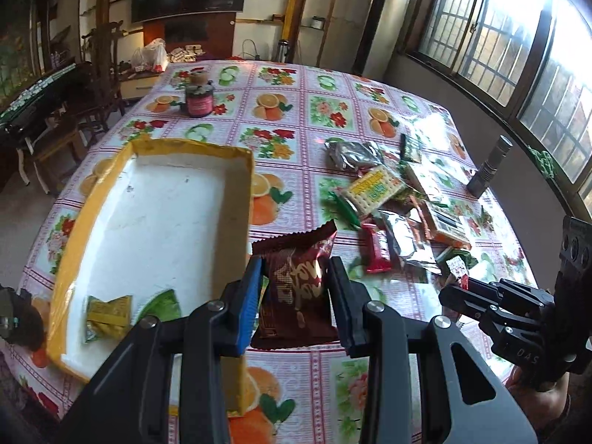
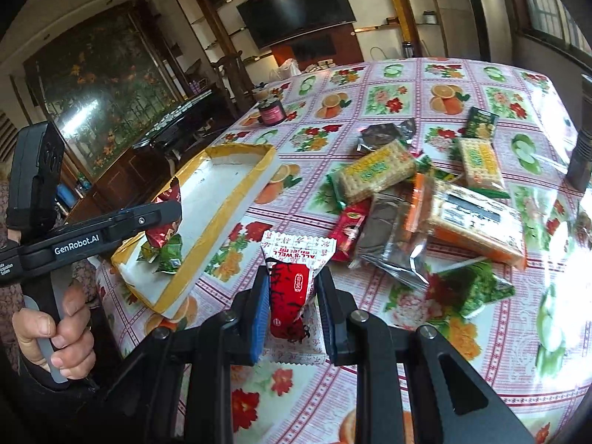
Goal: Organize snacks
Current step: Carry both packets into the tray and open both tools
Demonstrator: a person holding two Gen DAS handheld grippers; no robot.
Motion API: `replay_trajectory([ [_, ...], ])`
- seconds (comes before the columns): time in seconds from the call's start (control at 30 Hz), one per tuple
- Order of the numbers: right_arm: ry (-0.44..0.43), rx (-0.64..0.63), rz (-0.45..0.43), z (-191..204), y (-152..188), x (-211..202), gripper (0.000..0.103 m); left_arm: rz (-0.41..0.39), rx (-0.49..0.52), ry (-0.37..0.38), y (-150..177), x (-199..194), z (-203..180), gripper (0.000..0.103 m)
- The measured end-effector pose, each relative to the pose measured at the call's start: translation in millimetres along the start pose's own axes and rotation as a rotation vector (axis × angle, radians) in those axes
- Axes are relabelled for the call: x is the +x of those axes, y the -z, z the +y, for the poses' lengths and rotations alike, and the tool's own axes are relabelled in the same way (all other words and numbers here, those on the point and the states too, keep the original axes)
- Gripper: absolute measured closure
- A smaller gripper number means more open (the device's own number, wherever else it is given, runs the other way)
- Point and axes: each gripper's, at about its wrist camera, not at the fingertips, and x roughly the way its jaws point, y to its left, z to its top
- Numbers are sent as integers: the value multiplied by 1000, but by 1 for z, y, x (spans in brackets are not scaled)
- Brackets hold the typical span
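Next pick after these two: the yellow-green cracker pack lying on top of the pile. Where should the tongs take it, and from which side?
Grip the yellow-green cracker pack across its short width near the middle, coming from above: it lies flat on top of the pile, long edges exposed, silver foil pouch close beside it.

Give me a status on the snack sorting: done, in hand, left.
Done: two small packets, one yellow-green and one green, lie in the yellow-rimmed tray. In hand: the left gripper is shut on a dark red packet; the right gripper is shut on a red-and-white packet. Left: the pile of crackers and foil packets on the tablecloth.
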Motion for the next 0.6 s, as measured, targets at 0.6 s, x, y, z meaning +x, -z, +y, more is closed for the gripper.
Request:
replay_trajectory([
  [0.6, -162, -13, 55, 48, -25, 52, 79, 11, -152, -84, 2, -11, 86, 65],
])
